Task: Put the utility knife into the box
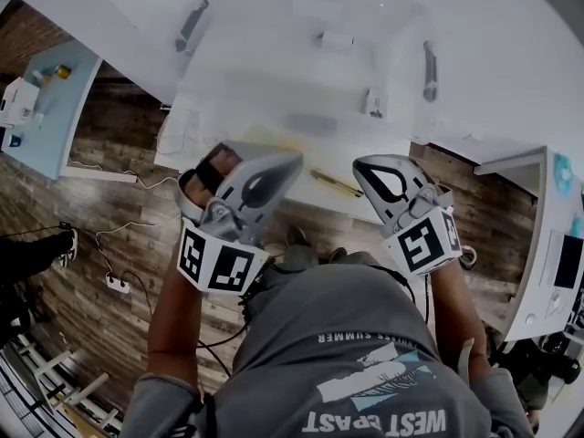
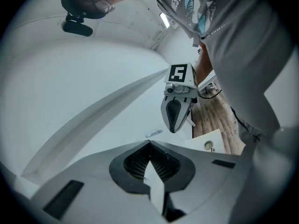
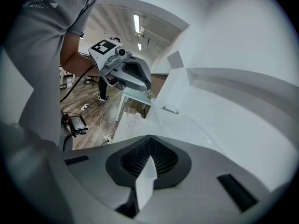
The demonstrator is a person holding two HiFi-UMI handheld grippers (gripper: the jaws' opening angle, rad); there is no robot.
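**Utility knife [image 1: 336, 183] on table, outside the box [image 1: 274, 71]**

The utility knife is a slim yellow item. It lies flat on the white table [image 1: 511, 53], close to the front edge nearest the person. It is not gripped and touches neither tool. In the head view it sits between the tips of the two grippers, nearer the right one.

The box is a pale, translucent container and stands on the table just beyond the knife. A dark handle is fitted at each end. The glare washes out its contents.

The left gripper [image 1: 290, 161] hangs above the front table edge, tip toward the box. Its jaws are pressed together with nothing between them.

The right gripper [image 1: 362, 165] hangs beside it, apart from it, over the same edge. Its jaws are likewise fully closed and empty.

Wooden flooring [image 1: 109, 217] shows below the table edge.
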